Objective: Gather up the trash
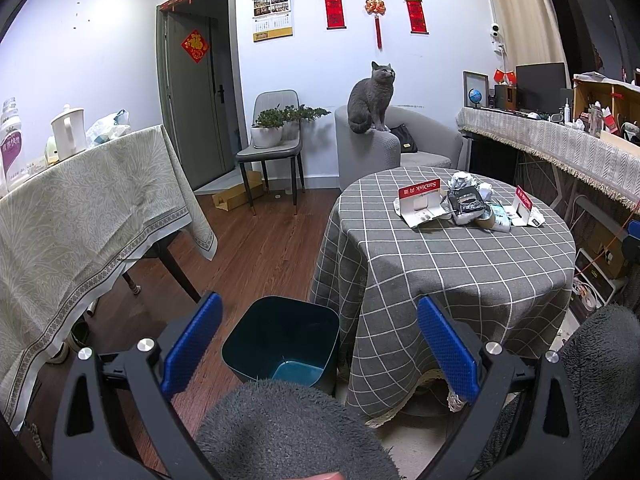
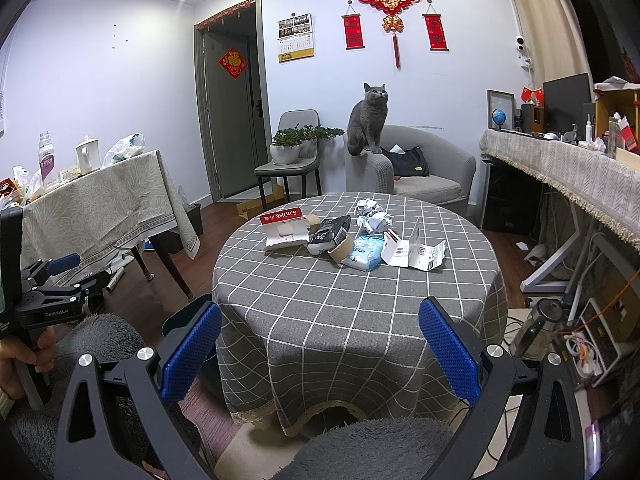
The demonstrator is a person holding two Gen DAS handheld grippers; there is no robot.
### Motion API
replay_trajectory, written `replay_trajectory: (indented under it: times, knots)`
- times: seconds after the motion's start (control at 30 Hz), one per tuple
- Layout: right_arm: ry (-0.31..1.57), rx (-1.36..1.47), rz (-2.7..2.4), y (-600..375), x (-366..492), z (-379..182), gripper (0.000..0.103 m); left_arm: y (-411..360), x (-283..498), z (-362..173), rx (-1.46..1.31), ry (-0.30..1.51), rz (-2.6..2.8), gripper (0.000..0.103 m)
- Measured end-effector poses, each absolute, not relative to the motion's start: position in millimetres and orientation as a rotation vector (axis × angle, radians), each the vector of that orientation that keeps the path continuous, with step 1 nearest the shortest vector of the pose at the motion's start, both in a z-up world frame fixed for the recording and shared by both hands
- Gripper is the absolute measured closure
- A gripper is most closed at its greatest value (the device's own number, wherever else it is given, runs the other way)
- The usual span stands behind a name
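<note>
A pile of trash lies on the round table (image 2: pixel 360 320) with the grey checked cloth: a red-and-white SanDisk card pack (image 2: pixel 284 228), a black packet (image 2: pixel 330 232), a cardboard roll (image 2: pixel 342 250), a blue wipes pack (image 2: pixel 364 254), crumpled paper (image 2: pixel 372 216) and white card packaging (image 2: pixel 416 254). My right gripper (image 2: pixel 320 354) is open, short of the table's near edge, nothing between its blue pads. My left gripper (image 1: pixel 320 346) is open too, above a dark teal bin (image 1: pixel 280 320) on the floor left of the table. The same pile (image 1: pixel 466 204) shows in the left wrist view.
A grey cat (image 2: pixel 366 124) sits on an armchair (image 2: pixel 424 180) behind the table. A chair with a potted plant (image 2: pixel 286 152) stands by the door. A cloth-covered table (image 1: pixel 80 208) is at the left, a long cluttered desk (image 2: pixel 560 168) at the right, with a kettle (image 2: pixel 536 324) and cables on the floor.
</note>
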State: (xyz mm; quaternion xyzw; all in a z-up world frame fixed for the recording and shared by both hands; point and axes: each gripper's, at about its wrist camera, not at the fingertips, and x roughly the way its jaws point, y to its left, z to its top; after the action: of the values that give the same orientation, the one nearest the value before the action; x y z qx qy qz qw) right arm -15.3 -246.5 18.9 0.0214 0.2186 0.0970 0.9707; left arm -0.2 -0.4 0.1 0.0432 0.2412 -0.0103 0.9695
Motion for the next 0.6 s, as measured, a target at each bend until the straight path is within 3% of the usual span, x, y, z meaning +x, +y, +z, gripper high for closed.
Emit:
replay_trajectory:
  times: [0.6]
  knots:
    - [0.442,0.043,0.196,-246.3,-15.4,19.0,0.003,0.6,-2.0,-2.9,0.090,0.487,-0.021,0.003]
